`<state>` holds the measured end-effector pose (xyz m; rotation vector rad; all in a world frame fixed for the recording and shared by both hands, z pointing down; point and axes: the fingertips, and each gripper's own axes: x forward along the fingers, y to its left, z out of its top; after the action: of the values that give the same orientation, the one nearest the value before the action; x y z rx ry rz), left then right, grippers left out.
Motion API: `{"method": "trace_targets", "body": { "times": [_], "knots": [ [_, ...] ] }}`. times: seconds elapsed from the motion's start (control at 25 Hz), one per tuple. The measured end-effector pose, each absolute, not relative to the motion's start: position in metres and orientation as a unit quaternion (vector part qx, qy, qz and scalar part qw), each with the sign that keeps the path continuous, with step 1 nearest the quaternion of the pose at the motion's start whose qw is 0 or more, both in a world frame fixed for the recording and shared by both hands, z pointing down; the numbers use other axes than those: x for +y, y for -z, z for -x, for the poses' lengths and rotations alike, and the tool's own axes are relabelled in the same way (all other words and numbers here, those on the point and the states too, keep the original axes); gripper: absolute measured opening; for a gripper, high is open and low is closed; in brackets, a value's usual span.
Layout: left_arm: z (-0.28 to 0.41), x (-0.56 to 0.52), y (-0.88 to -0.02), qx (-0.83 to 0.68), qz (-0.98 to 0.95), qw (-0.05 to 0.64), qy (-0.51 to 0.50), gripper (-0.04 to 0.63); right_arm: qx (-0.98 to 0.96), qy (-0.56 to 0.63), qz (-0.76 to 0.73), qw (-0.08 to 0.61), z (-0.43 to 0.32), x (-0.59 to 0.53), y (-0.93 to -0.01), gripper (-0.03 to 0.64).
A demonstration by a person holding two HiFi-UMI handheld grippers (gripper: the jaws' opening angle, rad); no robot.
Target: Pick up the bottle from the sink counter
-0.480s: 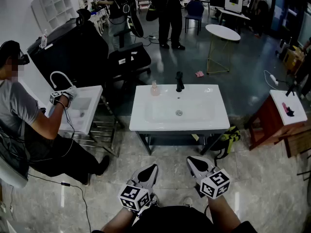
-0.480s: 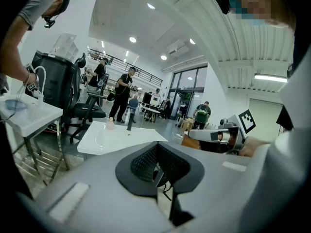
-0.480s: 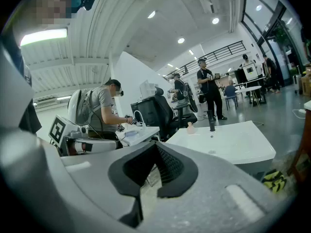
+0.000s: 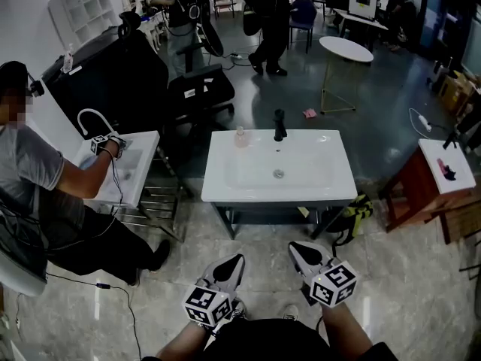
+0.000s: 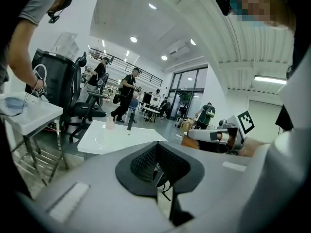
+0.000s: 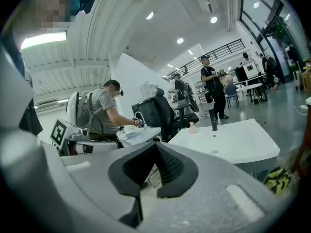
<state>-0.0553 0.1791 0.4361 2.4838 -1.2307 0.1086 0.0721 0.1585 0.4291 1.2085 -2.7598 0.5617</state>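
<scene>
Yet to touch the bottle (image 4: 240, 137), upright at the far edge of the white sink surface (image 4: 331, 190), well ahead of both tools and just left of the black tap (image 4: 279, 125). Holding nothing: left tool (image 4: 236, 263) and right tool (image 4: 297, 250) with jaws pressed together, low, well short of the surface. Barely begun, seemingly; reaching, opening, gripping and lifting all left. Off to the tools' left, a seated person (image 4: 45, 194) at a second sink (image 4: 135, 194) and a black chair (image 4: 199, 92); to the right, a small brown table (image 4: 409, 190). Only bare floor (image 4: 263, 307) ahead; worth minding the tap beside the bottle.
</scene>
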Motion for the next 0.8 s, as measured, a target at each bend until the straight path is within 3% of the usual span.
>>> {"method": "trace_targets", "body": {
  "times": [0.8],
  "knots": [
    [0.103, 0.165, -0.441, -0.428, -0.883, 0.188, -0.043, 0.003, -0.893, -0.192, -0.405, 0.035, -0.031, 0.135, -0.433, 0.000]
  ]
}}
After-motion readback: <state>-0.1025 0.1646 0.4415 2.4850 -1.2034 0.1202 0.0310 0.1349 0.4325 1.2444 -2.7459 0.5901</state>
